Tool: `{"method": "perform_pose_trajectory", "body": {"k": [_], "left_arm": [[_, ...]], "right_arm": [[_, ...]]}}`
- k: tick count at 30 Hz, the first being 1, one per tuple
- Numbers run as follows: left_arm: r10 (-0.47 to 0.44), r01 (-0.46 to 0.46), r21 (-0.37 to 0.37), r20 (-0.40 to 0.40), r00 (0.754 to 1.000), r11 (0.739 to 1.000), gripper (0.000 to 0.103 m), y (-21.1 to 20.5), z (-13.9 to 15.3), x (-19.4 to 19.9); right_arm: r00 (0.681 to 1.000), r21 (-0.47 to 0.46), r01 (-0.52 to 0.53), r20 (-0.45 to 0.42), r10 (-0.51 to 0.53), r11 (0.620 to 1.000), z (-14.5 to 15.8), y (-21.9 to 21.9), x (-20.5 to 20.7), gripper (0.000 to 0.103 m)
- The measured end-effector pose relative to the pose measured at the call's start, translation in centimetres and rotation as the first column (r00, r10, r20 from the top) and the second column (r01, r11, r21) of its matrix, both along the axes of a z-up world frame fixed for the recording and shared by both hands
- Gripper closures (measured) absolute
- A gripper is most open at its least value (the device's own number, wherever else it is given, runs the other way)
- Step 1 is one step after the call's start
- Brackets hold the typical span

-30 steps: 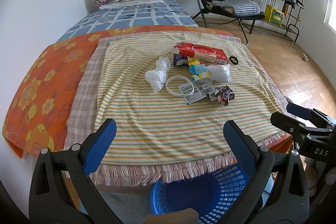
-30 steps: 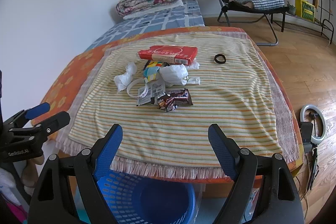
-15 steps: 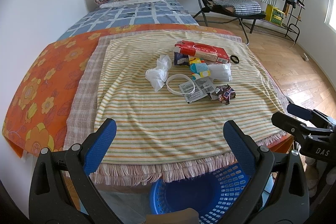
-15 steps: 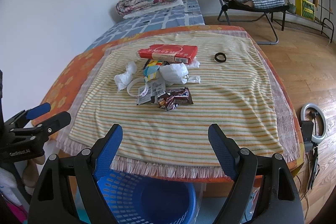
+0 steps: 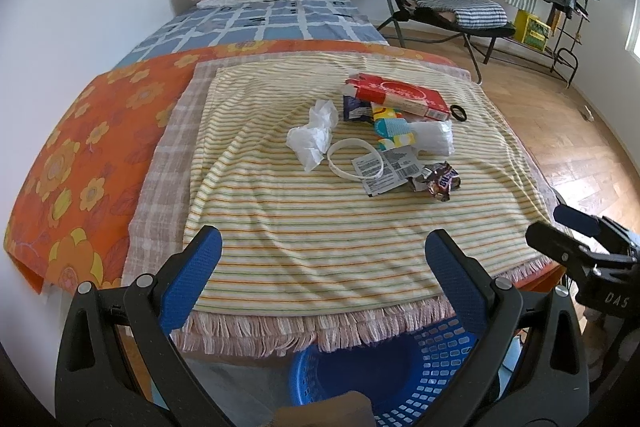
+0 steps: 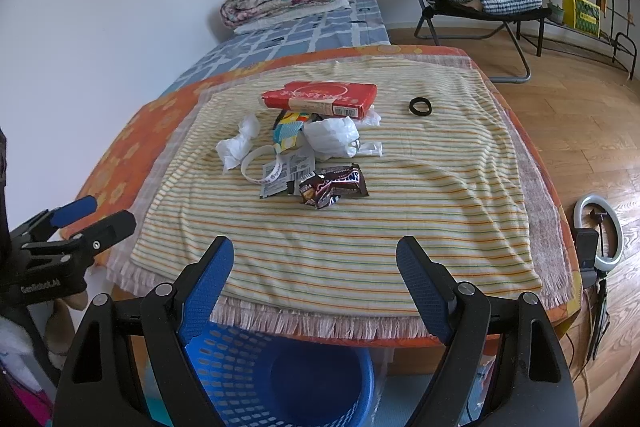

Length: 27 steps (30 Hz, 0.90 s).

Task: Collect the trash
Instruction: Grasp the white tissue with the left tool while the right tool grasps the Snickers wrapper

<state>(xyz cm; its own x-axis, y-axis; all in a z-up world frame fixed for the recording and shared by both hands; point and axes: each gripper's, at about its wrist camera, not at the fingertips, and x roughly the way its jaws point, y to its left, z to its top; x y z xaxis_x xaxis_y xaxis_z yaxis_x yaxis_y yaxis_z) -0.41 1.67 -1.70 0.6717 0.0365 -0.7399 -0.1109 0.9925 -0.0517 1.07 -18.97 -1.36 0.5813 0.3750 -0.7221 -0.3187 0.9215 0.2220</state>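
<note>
A: Trash sits in one loose heap near the middle of the striped cloth [image 5: 320, 219] that covers the tabletop. What does it look like?

B: Farthest is a flat red carton [image 6: 320, 99] with white print. Just in front of it lie a bright patterned wrapper [image 6: 289, 131] and a crumpled white plastic bag [image 6: 334, 139]. To the left is a wad of white tissue [image 5: 314, 139]. Nearer are a white ring band [image 5: 354, 159], printed paper labels [image 5: 384, 171], and a crinkled dark brown candy wrapper [image 6: 334, 187] at the near right edge of the heap.

A: Anything apart from the heap?

B: A small black loop [image 6: 420, 105] lies alone, to the right of the carton.

A: And the claws?

B: The left claw [image 5: 318, 267] is spread wide with nothing between its blue pads, held over the near fringe of the cloth. The right claw [image 6: 316, 269] is likewise spread wide and empty, well short of the heap. A blue slotted basket [image 6: 248, 367] stands below the near edge, under both.
</note>
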Motion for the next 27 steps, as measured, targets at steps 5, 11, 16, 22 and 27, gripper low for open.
{"method": "perform_pose_trajectory", "body": {"k": [5, 11, 16, 22, 27], "left_arm": [[0.015, -0.015, 0.008, -0.009, 1.000, 1.000, 0.000, 0.9, -0.2, 1.0], [0.019, -0.020, -0.010, -0.035, 0.999, 1.000, 0.000, 2.0, -0.5, 3.4], [0.015, -0.017, -0.048, -0.058, 0.998, 0.999, 0.000, 3.4, -0.6, 6.0], [0.003, -0.013, -0.109, -0.092, 0.996, 0.994, 0.001, 4.7, -1.4, 9.8], [0.010, -0.028, -0.147, -0.119, 0.993, 0.989, 0.010, 5.4, -2.6, 12.6]], "right_arm": [[1.000, 0.011, -0.011, 0.012, 0.011, 1.000, -0.4, 0.2, 0.2, 0.020], [1.000, 0.010, -0.028, -0.002, 0.028, 1.000, -1.4, 0.5, 1.2, 0.020], [0.998, -0.006, -0.033, -0.059, 0.032, 0.999, -2.2, 0.5, 2.8, 0.020], [0.990, 0.016, -0.039, -0.137, 0.040, 0.999, -2.9, 0.5, 5.8, 0.020], [0.985, 0.002, -0.072, -0.156, 0.071, 0.997, -3.9, 1.5, 8.2, 0.020]]}}
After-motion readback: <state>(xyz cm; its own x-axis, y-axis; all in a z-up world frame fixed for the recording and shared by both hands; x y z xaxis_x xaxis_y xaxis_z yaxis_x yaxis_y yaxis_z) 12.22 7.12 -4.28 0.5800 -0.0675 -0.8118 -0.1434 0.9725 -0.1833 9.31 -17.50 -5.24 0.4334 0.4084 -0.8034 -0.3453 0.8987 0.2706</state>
